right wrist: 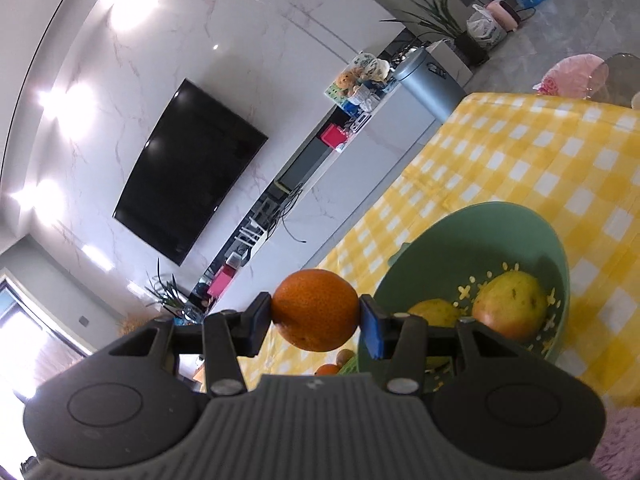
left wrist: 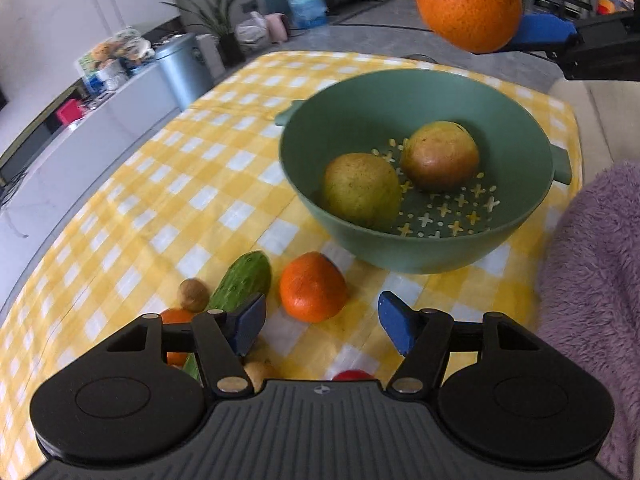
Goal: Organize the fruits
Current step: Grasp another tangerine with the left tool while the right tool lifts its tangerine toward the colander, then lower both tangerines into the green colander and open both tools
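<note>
A green colander bowl (left wrist: 512, 120) stands on the yellow checked cloth and holds two yellow-green fruits (left wrist: 362, 190) (left wrist: 440, 156). My right gripper (right wrist: 316, 320) is shut on an orange (right wrist: 316, 310), held in the air above the bowl (right wrist: 440, 236); the orange also shows at the top of the left wrist view (left wrist: 468, 4). My left gripper (left wrist: 322, 322) is open and empty, low over the cloth, just behind a tangerine (left wrist: 312, 286). A cucumber (left wrist: 244, 280), a brown kiwi (left wrist: 193, 294) and another orange fruit (left wrist: 176, 316) lie to its left.
A purple fleecy fabric (left wrist: 592, 280) lies at the right edge of the table. A red fruit (left wrist: 352, 375) and a tan one (left wrist: 258, 372) peek out under my left gripper. A grey bin (left wrist: 182, 68) and a cabinet stand beyond the table's far left edge.
</note>
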Demonstrator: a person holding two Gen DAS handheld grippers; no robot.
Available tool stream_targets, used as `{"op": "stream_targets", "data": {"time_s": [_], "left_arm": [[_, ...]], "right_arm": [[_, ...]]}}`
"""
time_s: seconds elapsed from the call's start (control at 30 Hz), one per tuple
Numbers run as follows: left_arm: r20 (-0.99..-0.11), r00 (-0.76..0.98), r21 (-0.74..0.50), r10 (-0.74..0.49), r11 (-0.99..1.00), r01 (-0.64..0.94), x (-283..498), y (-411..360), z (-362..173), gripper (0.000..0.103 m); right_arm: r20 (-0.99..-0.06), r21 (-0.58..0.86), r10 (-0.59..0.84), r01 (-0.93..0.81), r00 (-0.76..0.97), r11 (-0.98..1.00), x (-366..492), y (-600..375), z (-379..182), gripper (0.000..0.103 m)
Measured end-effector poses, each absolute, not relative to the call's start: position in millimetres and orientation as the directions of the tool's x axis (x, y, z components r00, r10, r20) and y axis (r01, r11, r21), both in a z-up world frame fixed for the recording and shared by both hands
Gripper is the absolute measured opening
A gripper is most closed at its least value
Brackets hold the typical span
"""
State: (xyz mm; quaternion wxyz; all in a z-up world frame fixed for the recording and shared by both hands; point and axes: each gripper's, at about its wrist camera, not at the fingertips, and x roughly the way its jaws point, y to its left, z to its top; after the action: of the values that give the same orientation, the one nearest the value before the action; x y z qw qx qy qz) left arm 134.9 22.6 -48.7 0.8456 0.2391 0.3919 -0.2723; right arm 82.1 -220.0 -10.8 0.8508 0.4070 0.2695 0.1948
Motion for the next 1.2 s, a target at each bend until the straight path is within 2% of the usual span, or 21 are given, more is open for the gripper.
{"op": "stream_targets", "data": {"time_s": [0.13, 0.33, 0.43, 0.5, 0.7, 0.77, 0.9, 1.03, 1.2], "left_arm": [[-0.800, 0.516, 0.188, -0.305, 0.690, 0.699, 147, 18, -58, 0.076], [-0.796, 0.553, 0.281, -0.247, 0.659, 0.698, 156, 9, -72, 0.074], [-0.782, 0.588, 0.350, -0.209, 0.633, 0.691, 154, 3, -77, 0.065], [-0.768, 0.616, 0.395, -0.178, 0.624, 0.674, 151, -1, -79, 0.052], [-0.728, 0.660, 0.427, -0.186, 0.629, 0.649, 135, 4, -83, 0.050], [-0.727, 0.657, 0.406, -0.201, 0.646, 0.647, 128, 10, -78, 0.050], [-0.669, 0.706, 0.371, -0.234, 0.718, 0.589, 106, 30, -52, 0.050], [-0.652, 0.682, 0.191, -0.332, 0.798, 0.571, 87, 47, -11, 0.050], [-0.617, 0.634, -0.050, -0.466, 0.828, 0.559, 77, 40, 28, 0.050]], "right_arm": [[-0.306, 0.813, 0.549, -0.086, 0.778, 0.576, 85, -228, -17, 0.045], [-0.362, 0.779, 0.516, -0.053, 0.777, 0.625, 86, -226, -19, 0.045], [-0.366, 0.780, 0.509, -0.041, 0.779, 0.624, 86, -228, -22, 0.045], [-0.366, 0.778, 0.502, -0.039, 0.783, 0.627, 86, -229, -22, 0.045], [-0.359, 0.786, 0.502, -0.035, 0.787, 0.617, 84, -232, -21, 0.045], [-0.360, 0.785, 0.497, -0.032, 0.790, 0.619, 80, -233, -19, 0.045], [-0.362, 0.782, 0.498, -0.033, 0.788, 0.622, 80, -234, -18, 0.045], [-0.380, 0.774, 0.485, -0.016, 0.788, 0.633, 78, -239, -14, 0.045], [-0.478, 0.716, 0.458, 0.030, 0.749, 0.698, 77, -242, -6, 0.045]]}}
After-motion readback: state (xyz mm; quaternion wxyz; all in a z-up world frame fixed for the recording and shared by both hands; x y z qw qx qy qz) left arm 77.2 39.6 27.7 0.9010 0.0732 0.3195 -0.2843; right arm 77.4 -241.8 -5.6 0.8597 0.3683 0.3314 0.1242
